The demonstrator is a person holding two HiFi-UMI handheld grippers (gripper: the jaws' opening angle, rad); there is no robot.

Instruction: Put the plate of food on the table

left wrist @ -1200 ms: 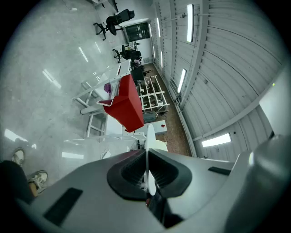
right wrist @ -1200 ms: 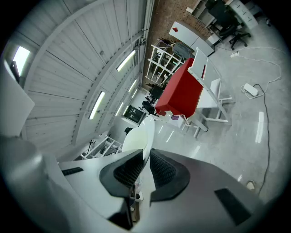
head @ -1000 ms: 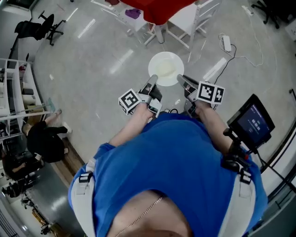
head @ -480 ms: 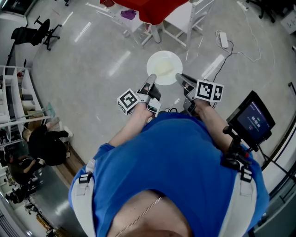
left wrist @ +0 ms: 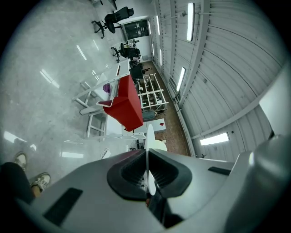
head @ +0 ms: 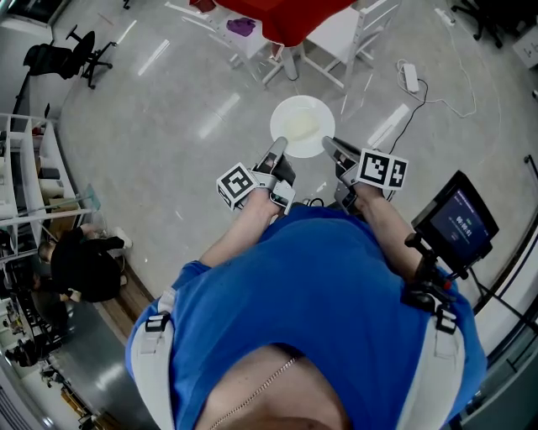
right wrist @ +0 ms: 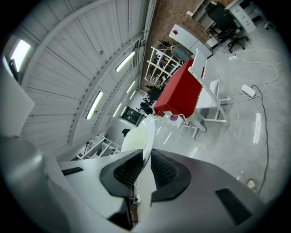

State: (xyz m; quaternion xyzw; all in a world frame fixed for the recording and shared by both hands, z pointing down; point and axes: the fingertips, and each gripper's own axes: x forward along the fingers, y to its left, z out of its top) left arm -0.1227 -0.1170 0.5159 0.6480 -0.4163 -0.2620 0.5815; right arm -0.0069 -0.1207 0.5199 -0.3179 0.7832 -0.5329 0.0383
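Clamping the plate [head: 302,126] by opposite rims, left tongs [head: 279,147], right tongs [head: 328,143], position unchanged.

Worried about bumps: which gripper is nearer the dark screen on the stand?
Right. The right gripper holds the plate edge toward the screen; the left gripper holds the opposite edge.

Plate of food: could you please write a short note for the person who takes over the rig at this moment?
Left tongs: shut on the left rim of the plate.
Right tongs: shut on its right rim.
Plate: held over the floor, with pale food on it. The table with the red cover is ahead, not reached.
Done: plate lifted, gripped on both sides.
Left: walk to the table, set the plate down, open both tongs.
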